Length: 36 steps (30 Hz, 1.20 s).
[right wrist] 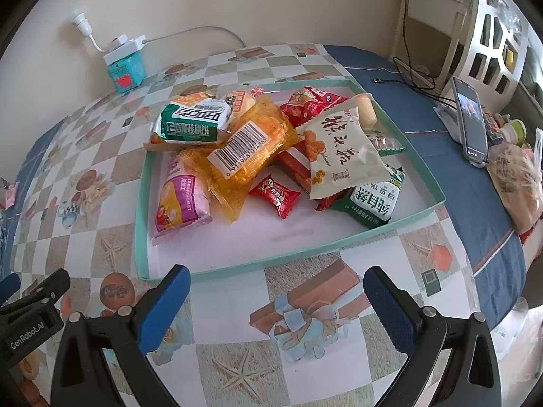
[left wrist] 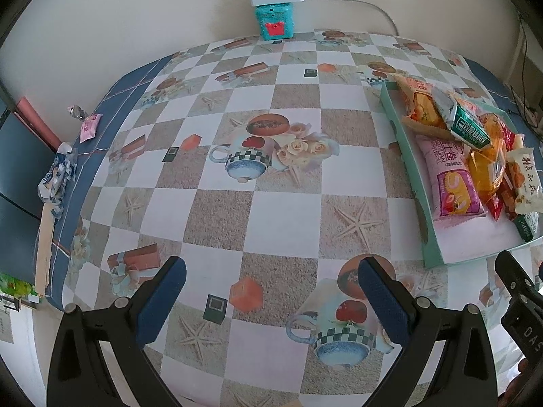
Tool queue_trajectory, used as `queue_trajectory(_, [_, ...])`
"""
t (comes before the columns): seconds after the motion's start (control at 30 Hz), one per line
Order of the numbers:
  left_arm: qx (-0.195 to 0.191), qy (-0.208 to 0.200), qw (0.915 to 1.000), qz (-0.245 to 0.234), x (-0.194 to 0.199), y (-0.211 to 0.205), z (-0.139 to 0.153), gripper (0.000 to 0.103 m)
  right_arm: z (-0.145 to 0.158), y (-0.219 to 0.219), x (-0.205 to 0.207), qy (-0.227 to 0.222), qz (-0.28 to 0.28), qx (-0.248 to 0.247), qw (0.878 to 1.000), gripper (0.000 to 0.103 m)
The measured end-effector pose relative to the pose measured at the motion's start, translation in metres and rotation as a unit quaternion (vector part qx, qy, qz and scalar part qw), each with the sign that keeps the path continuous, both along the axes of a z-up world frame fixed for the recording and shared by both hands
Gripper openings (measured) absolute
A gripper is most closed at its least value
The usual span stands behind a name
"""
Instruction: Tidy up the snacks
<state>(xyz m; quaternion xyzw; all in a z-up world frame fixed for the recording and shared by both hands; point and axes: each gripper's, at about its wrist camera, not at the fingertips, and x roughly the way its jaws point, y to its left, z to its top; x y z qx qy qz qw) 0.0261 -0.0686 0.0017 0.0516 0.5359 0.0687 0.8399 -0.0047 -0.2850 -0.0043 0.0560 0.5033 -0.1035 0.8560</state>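
Observation:
A shallow mint-green tray (right wrist: 271,259) (left wrist: 404,166) holds a heap of several snack packets: a pink packet (right wrist: 180,200) (left wrist: 454,183), an orange see-through packet with a barcode (right wrist: 247,149), a green and white packet (right wrist: 190,122) (left wrist: 465,125), a cream packet with black writing (right wrist: 342,156) (left wrist: 524,183), a small red candy (right wrist: 275,196) and another green packet (right wrist: 373,200). My right gripper (right wrist: 276,291) is open and empty, just in front of the tray's near wall. My left gripper (left wrist: 271,281) is open and empty over bare tablecloth, left of the tray.
The table wears a checkered cloth (left wrist: 264,176) with teapot and starfish prints. A teal box with a white power strip (left wrist: 275,17) stands at the back wall. A small pink wrapper (left wrist: 90,127) lies at the left edge. A phone on a stand (right wrist: 470,125) and cables are at the right.

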Motion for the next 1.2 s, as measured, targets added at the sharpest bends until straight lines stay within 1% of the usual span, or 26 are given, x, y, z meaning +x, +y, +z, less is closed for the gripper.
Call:
queue_trajectory(0.27, [-0.002,0.01,0.9999,-0.005,0.003,-0.001,-0.003,0.101,-0.003,0.006,0.005,0.005,0.011,-0.003,1.0,0.103])
queue_trajectory(0.63, [-0.003,0.011,0.9999,-0.012,0.004,-0.004,-0.003,0.101,-0.006,0.008,0.008,0.011,0.014,-0.006,1.0,0.103])
queue_trajectory(1.2, [-0.006,0.018,0.9998,-0.005,0.005,-0.003,-0.005,0.101,-0.011,0.01,0.008,0.019,0.02,-0.01,1.0,0.103])
